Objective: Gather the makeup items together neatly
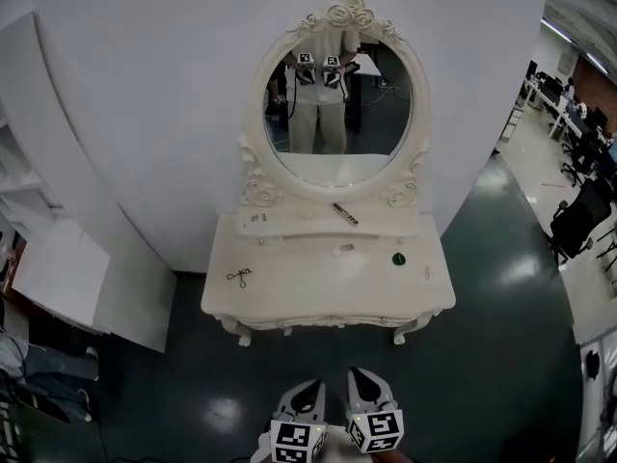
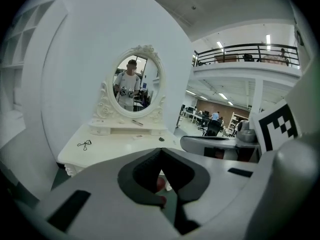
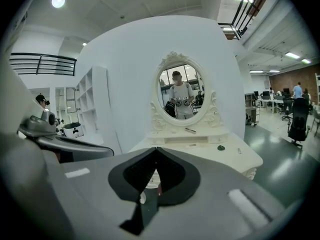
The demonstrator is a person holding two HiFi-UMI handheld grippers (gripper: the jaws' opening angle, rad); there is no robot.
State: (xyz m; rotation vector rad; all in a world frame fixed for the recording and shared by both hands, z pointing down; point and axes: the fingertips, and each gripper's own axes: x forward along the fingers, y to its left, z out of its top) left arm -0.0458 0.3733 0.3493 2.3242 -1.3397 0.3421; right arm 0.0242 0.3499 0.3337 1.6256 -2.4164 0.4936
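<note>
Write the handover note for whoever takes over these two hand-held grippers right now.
Left hand-held gripper: shut, empty, in the air short of the vanity table.
Right hand-held gripper: shut, empty, close beside the left one.
Items, all spread apart: eyelash curler on the table's left; green round item towards the right; small pale piece mid-table; thin piece near the right edge; dark stick on the raised shelf under the mirror.
Done: nothing gathered yet.
Left: reach the table and bring every item into one neat group.
</note>
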